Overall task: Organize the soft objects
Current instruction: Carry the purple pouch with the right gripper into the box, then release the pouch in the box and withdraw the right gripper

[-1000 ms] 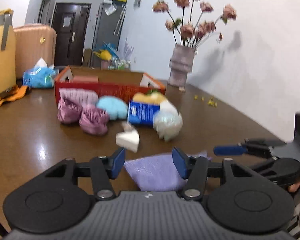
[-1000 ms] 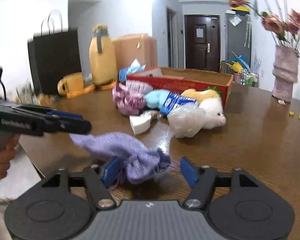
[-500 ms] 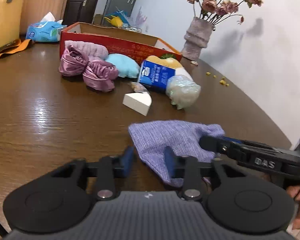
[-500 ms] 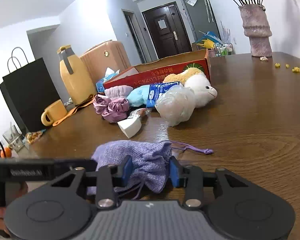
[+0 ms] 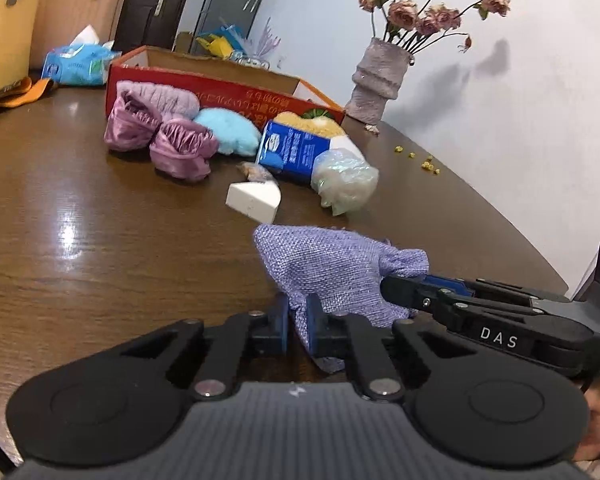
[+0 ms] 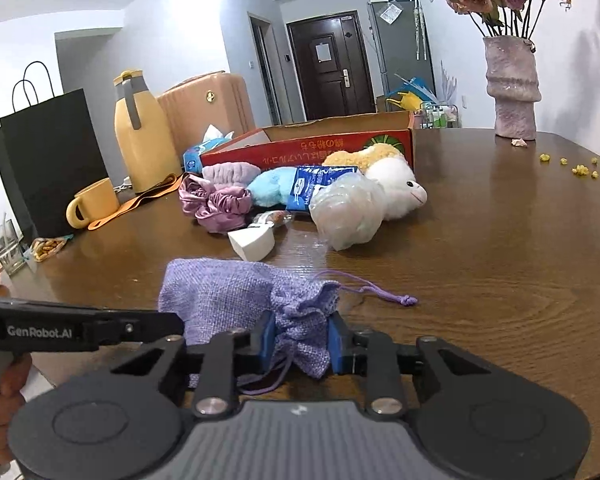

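The left gripper is clamped on the lavender pouch's edge, lower centre of frame. The right gripper jaws are closing, pads pressing the pouch's gathered neck.

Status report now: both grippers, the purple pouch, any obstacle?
Left gripper shut on purple drawstring pouch. Right gripper closing on its gathered neck. Pouch on table, nothing blocking.

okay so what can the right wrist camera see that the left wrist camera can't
Only the right wrist view shows the black paper bag, the yellow mug and the pouch's knotted drawstring. Only the left shows the right gripper from the side. Both show the purple pouch, clamped by both grippers, the red box and the vase.
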A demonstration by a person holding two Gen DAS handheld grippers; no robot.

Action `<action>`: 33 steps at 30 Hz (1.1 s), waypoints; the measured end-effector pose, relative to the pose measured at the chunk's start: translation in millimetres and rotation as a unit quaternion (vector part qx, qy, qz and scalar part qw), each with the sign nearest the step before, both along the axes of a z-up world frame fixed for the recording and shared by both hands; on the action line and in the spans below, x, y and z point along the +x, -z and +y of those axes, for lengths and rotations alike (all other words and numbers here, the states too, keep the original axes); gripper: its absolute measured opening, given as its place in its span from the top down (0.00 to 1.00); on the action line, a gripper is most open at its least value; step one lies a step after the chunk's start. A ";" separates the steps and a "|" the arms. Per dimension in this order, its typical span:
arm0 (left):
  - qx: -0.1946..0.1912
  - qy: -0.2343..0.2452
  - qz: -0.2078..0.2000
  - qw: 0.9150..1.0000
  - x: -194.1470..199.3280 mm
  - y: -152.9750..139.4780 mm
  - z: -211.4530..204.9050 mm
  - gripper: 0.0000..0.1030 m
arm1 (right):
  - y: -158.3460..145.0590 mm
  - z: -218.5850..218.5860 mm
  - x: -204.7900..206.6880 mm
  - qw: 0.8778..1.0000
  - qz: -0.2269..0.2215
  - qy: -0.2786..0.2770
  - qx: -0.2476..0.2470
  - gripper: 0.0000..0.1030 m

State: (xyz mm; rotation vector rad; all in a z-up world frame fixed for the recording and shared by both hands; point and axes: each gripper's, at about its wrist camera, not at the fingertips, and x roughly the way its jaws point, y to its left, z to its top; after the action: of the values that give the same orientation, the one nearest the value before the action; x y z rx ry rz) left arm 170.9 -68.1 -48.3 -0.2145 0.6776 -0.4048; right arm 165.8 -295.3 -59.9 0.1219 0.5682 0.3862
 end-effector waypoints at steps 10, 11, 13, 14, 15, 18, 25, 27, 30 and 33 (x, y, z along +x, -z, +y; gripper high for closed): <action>-0.026 0.017 -0.064 0.997 69.3 -62.1 12.9 0.93 | -59.5 -4.9 54.0 0.997 -0.062 0.009 0.035 0.79; -0.026 0.021 -0.071 0.997 87.0 -72.7 13.7 0.92 | -69.1 -5.7 70.7 0.997 -0.069 0.009 0.035 0.79; -0.022 0.028 -0.086 0.996 132.3 -93.1 14.4 0.92 | -89.3 -5.1 115.3 0.996 -0.082 0.010 0.029 0.79; -0.017 0.028 -0.090 0.995 156.8 -101.7 15.1 0.92 | -97.8 -3.6 141.1 0.996 -0.080 0.011 0.026 0.79; -0.010 0.026 -0.092 0.995 181.2 -108.9 15.8 0.92 | -106.1 -1.4 170.6 0.997 -0.072 0.010 0.028 0.79; 0.017 0.017 -0.080 0.996 250.0 -119.4 20.4 0.92 | -120.5 14.0 251.6 0.999 -0.041 0.005 0.021 0.79; 0.132 -0.031 -0.006 0.991 355.7 -80.1 49.6 0.92 | -89.0 88.0 386.9 0.995 0.086 -0.038 -0.016 0.79; 0.171 -0.041 -0.008 0.984 366.3 -70.7 52.9 0.91 | -74.2 111.9 405.0 0.993 0.106 -0.048 -0.036 0.78; 0.209 -0.055 -0.018 0.976 374.2 -63.7 59.4 0.88 | -58.3 134.1 427.2 0.987 0.140 -0.055 -0.049 0.72; 0.201 -0.055 -0.021 0.978 371.6 -65.0 70.8 0.75 | -55.8 138.1 432.1 0.986 0.150 -0.058 -0.039 0.66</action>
State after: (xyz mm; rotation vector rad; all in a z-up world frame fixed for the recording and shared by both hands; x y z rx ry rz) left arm 542.5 2.7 16.7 0.1397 0.6879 -0.1589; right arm 597.9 -157.3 -4.2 0.0716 0.8902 0.4613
